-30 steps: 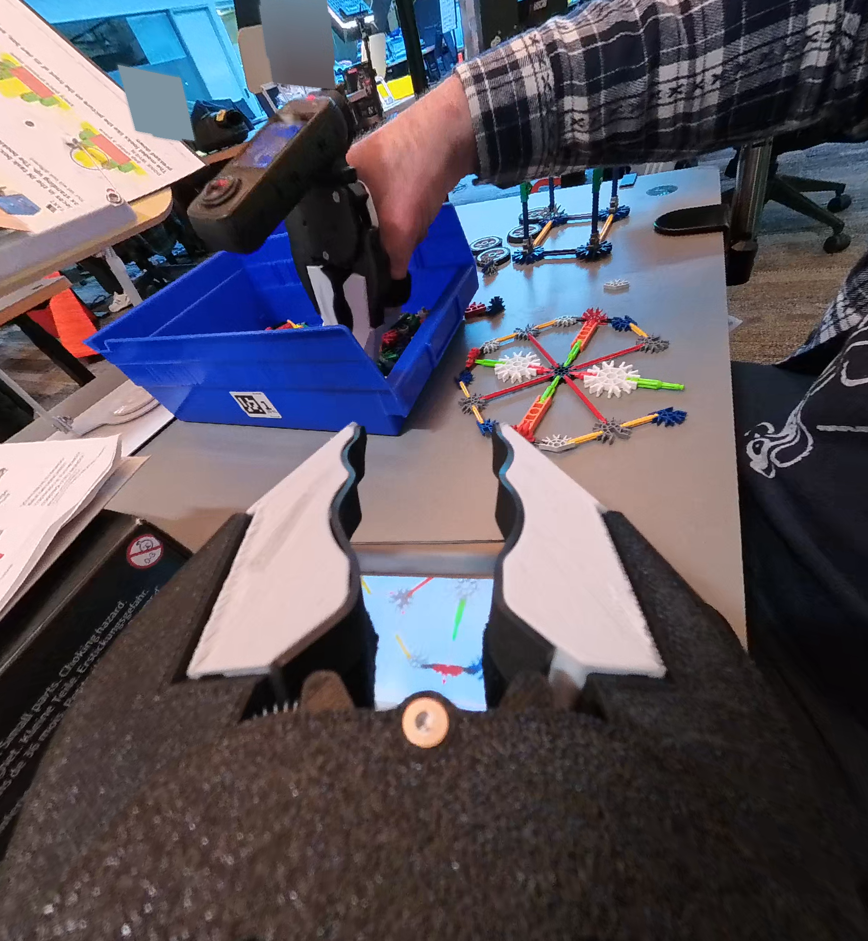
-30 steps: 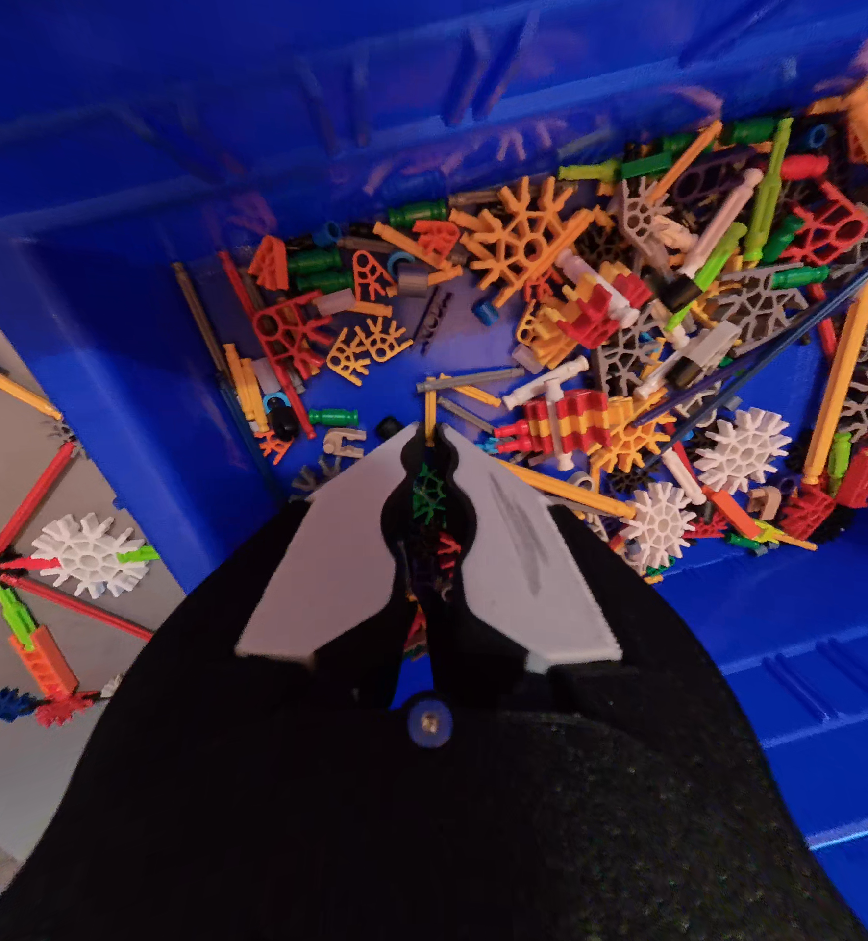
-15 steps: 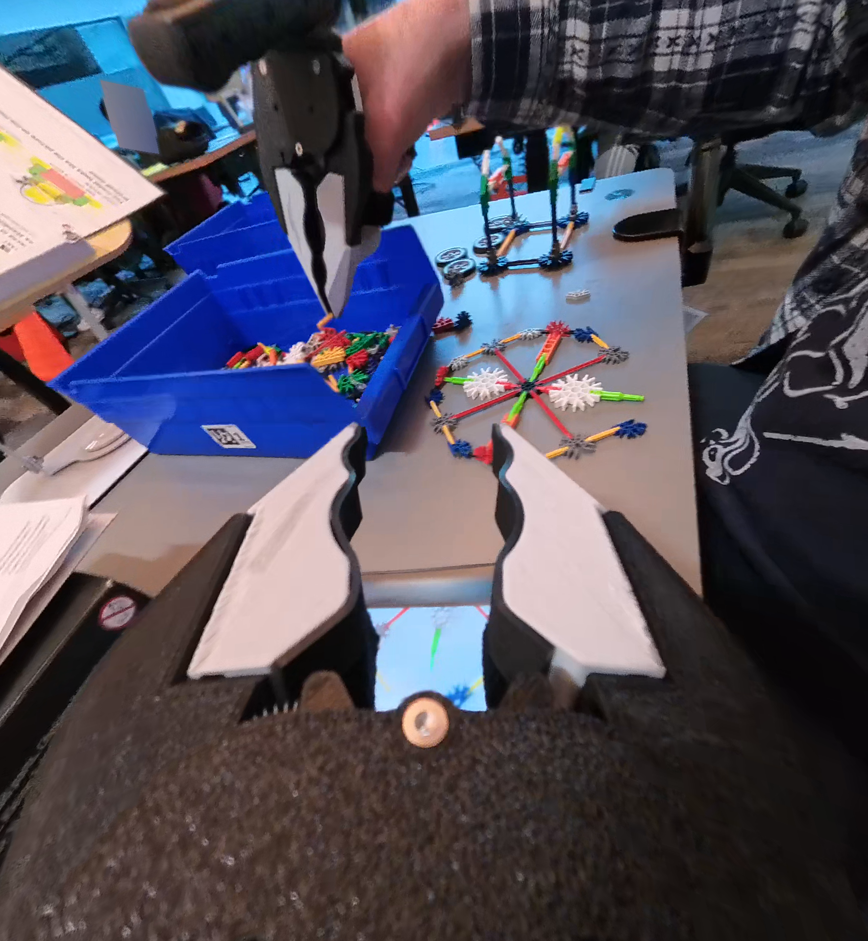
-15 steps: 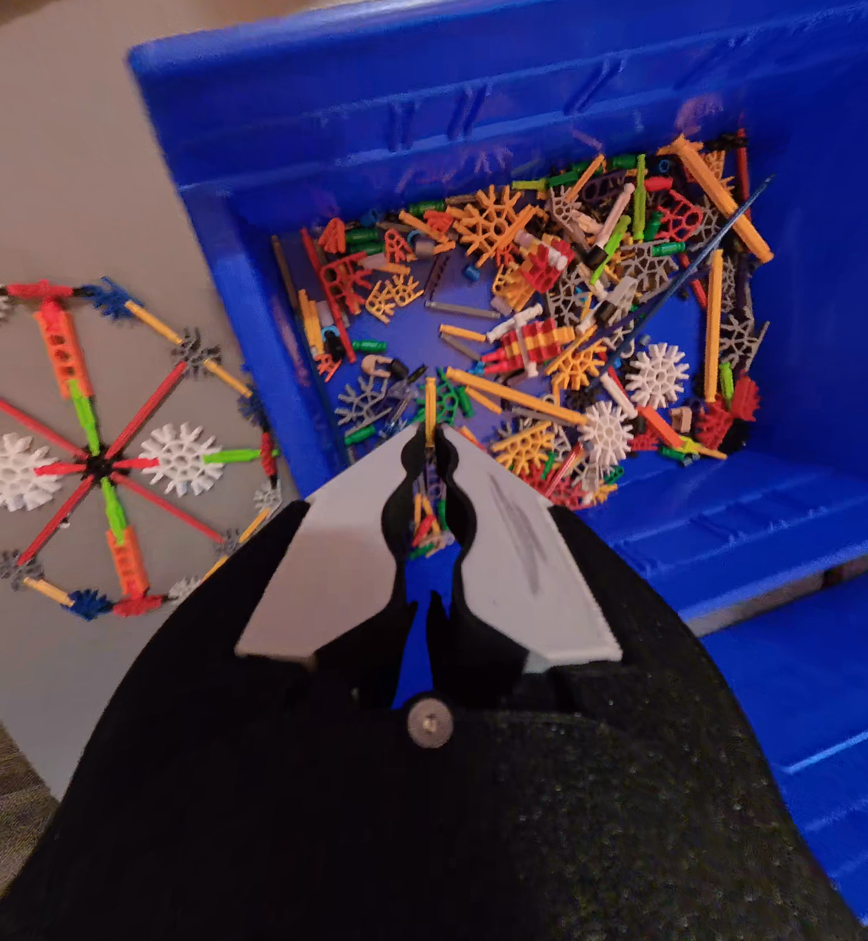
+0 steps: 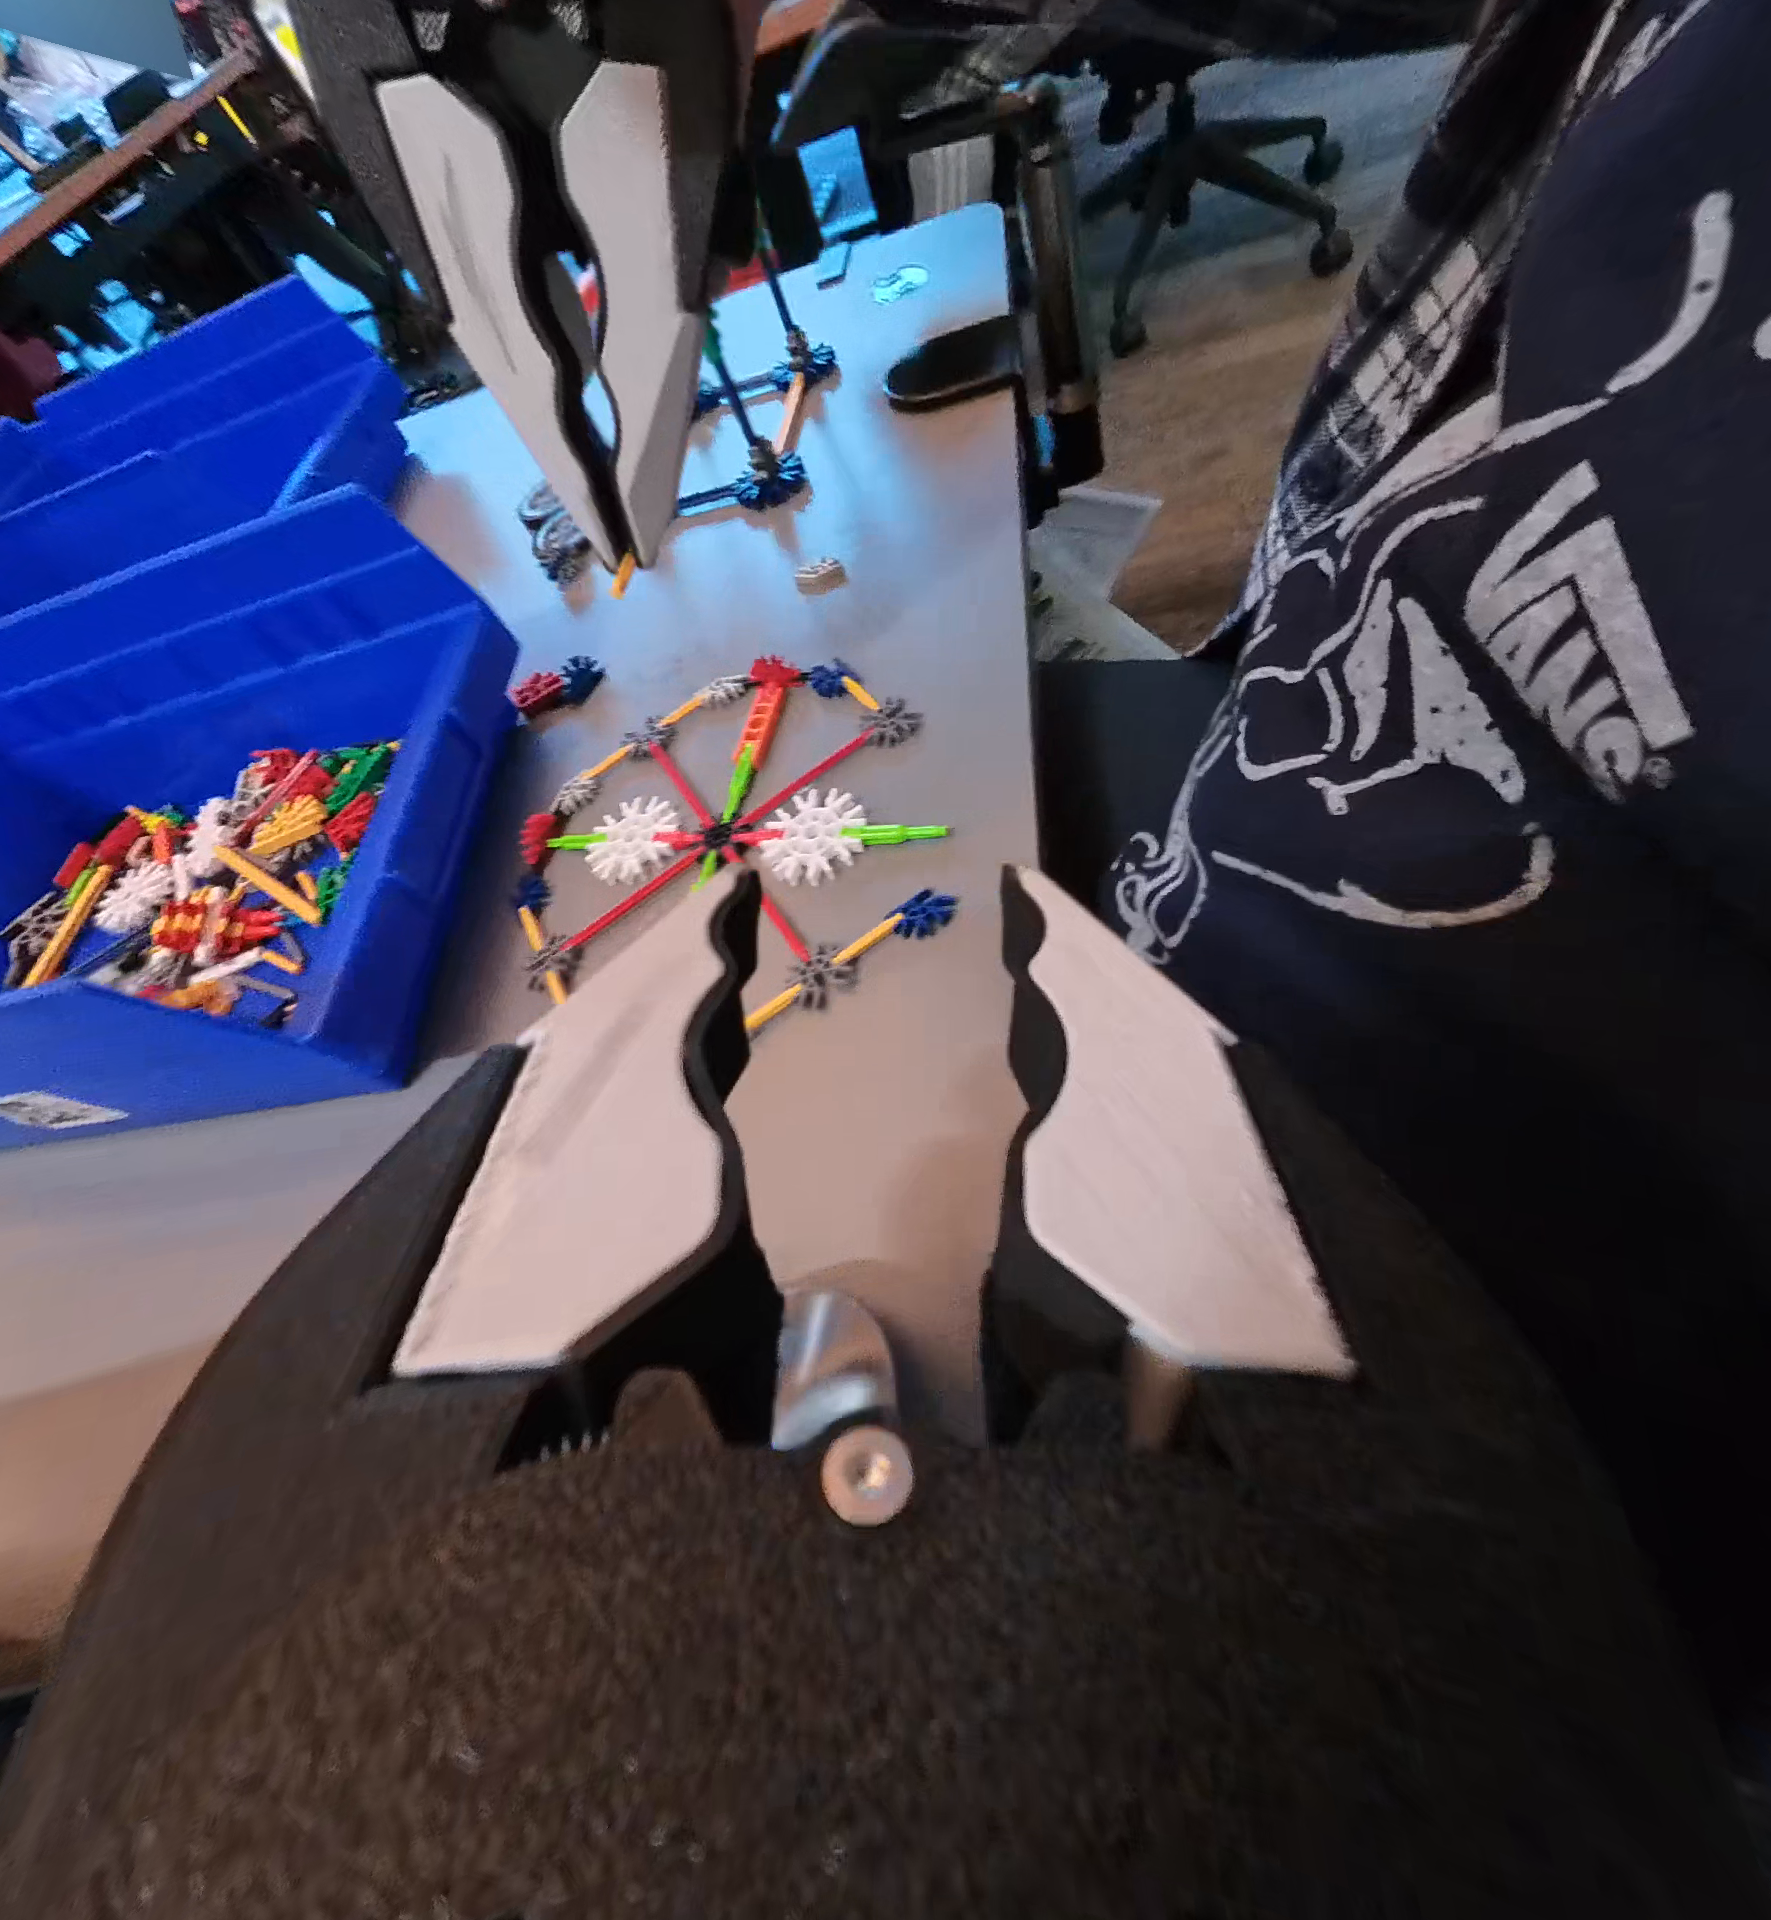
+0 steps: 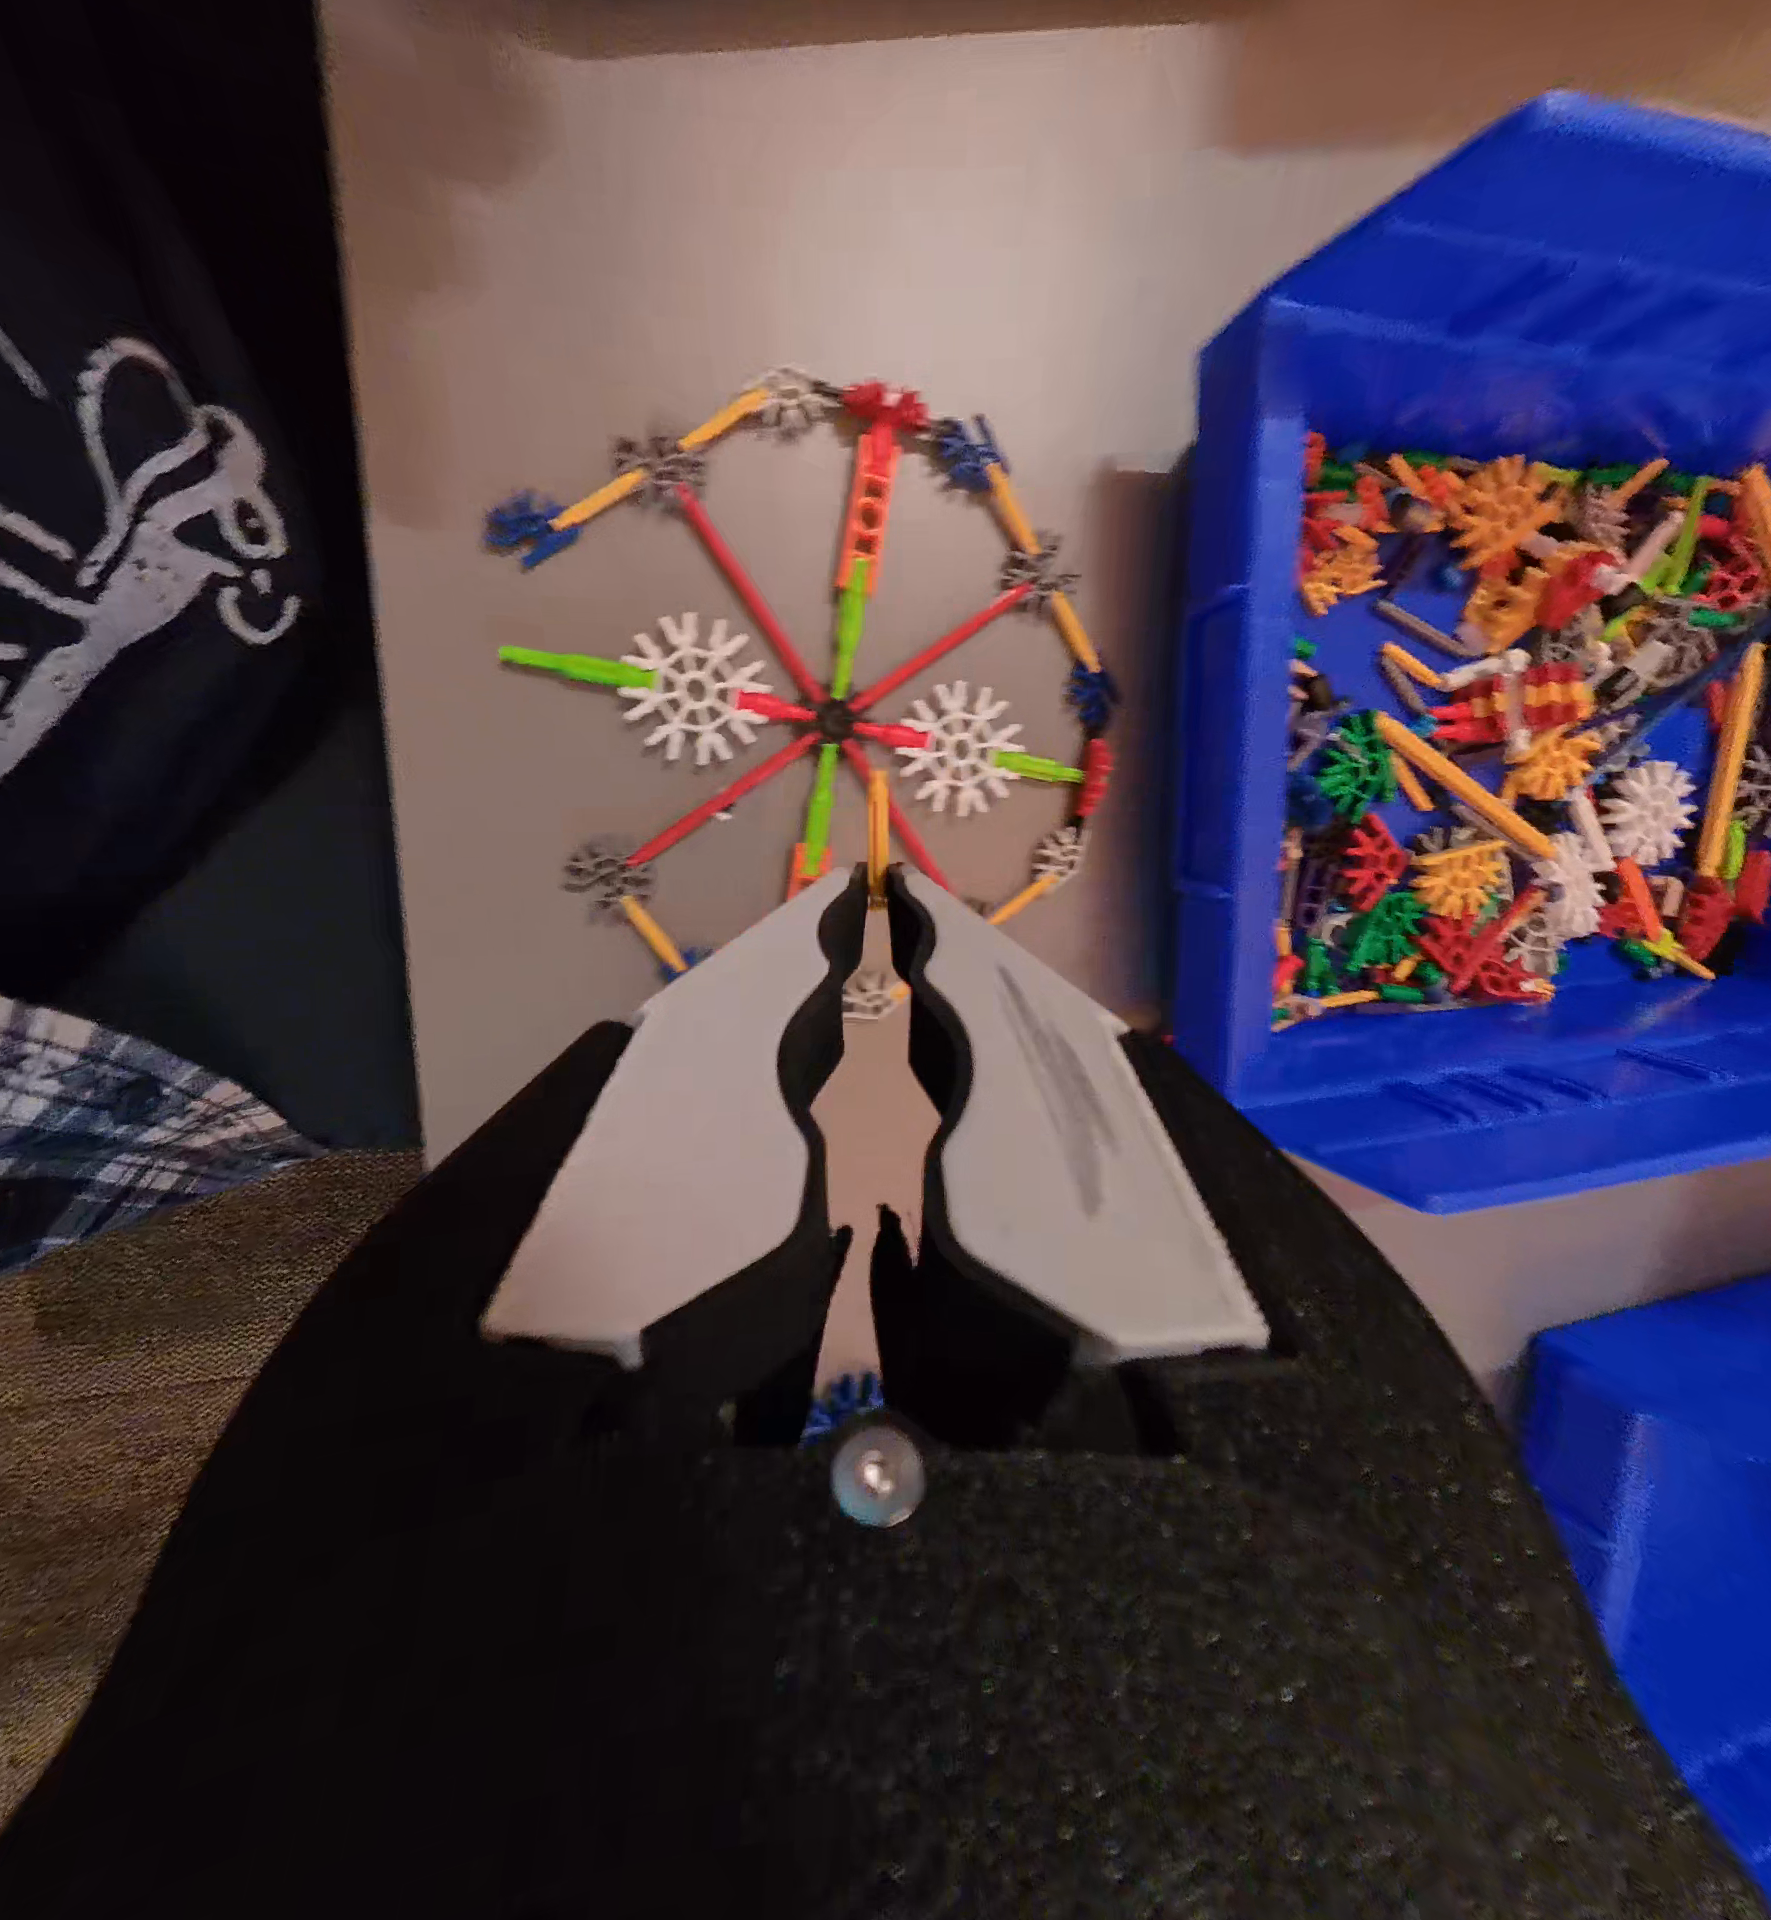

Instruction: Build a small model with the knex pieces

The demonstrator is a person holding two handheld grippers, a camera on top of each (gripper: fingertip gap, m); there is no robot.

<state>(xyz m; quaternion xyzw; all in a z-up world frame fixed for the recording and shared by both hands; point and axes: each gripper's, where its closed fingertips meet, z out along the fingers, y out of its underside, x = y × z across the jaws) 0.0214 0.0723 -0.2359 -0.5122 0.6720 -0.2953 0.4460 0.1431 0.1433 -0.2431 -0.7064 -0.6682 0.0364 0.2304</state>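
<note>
1. Above the wheel (image 6: 829, 717), the right gripper (image 6: 876, 883) pinches a yellow rod (image 6: 877, 826) tight at its tips.
2. Near the wheel's edge, the left gripper (image 5: 876, 894) hangs over the table (image 5: 860, 1122), wide open and holding nothing.
3. Beside the wheel sits a blue bin (image 6: 1224, 727) full of bright toy pieces (image 6: 1546, 748).

yellow rod (image 6: 877, 831) pinched upright in right gripper (image 6: 876, 883), above spoked wheel (image 6: 834, 717)

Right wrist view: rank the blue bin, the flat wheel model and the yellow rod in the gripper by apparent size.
1. blue bin
2. wheel model, only slightly smaller
3. yellow rod, held in the right gripper
</note>
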